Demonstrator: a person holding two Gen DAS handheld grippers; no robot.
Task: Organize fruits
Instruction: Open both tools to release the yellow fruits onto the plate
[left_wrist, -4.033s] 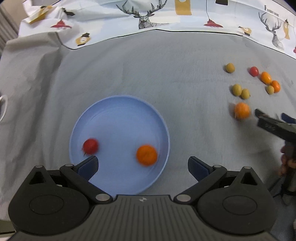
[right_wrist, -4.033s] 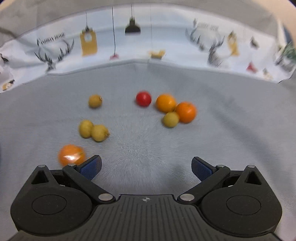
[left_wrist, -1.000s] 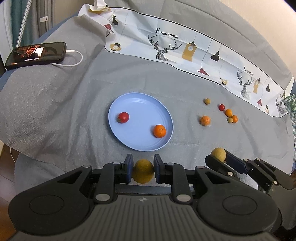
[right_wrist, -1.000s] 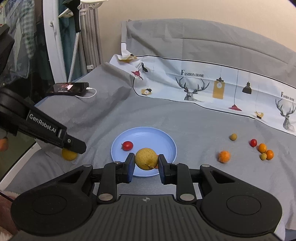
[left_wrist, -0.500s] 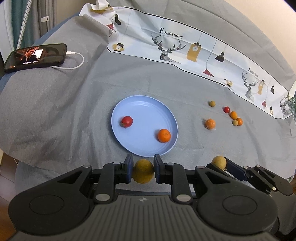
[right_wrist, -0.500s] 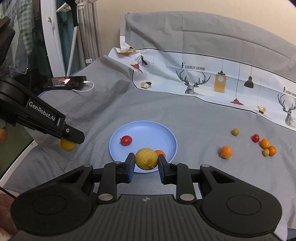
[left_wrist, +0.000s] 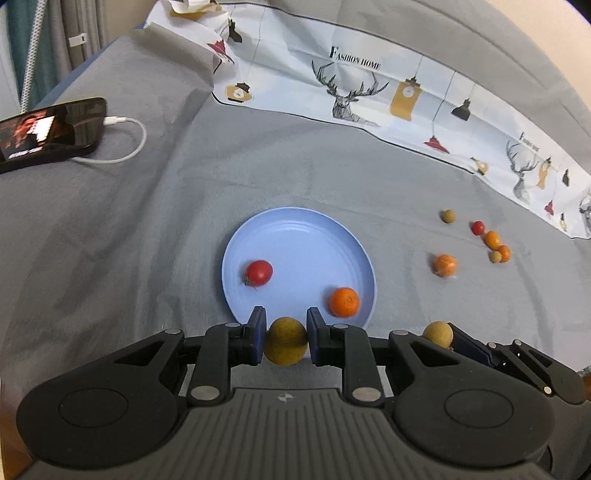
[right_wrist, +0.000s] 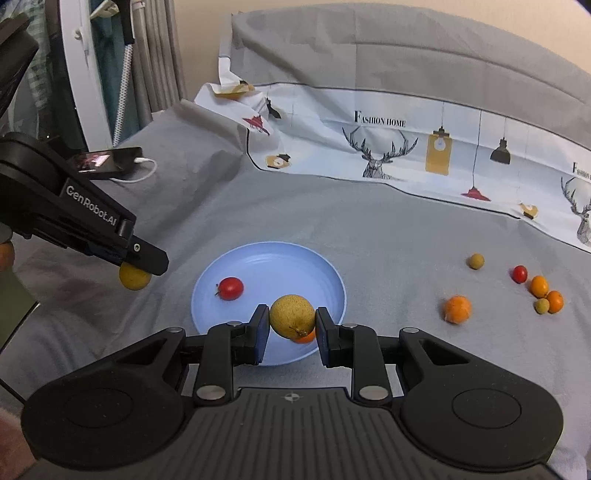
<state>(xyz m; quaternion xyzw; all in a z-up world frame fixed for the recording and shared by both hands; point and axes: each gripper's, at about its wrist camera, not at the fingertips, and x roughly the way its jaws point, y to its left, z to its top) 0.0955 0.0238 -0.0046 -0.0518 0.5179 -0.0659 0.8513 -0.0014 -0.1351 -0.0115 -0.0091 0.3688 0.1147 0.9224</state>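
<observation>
Fruit between left gripper pads (clamped)

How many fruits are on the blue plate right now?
2: a red tomato on the left of the blue plate and an orange near its right edge. The yellow fruits in the grippers are not on it.

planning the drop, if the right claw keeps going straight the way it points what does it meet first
Most likely the blue plate. The right claw, shut on a yellow fruit, points at the plate's near part, where an orange lies just beyond the fruit. Its height above the plate is unclear.
</observation>
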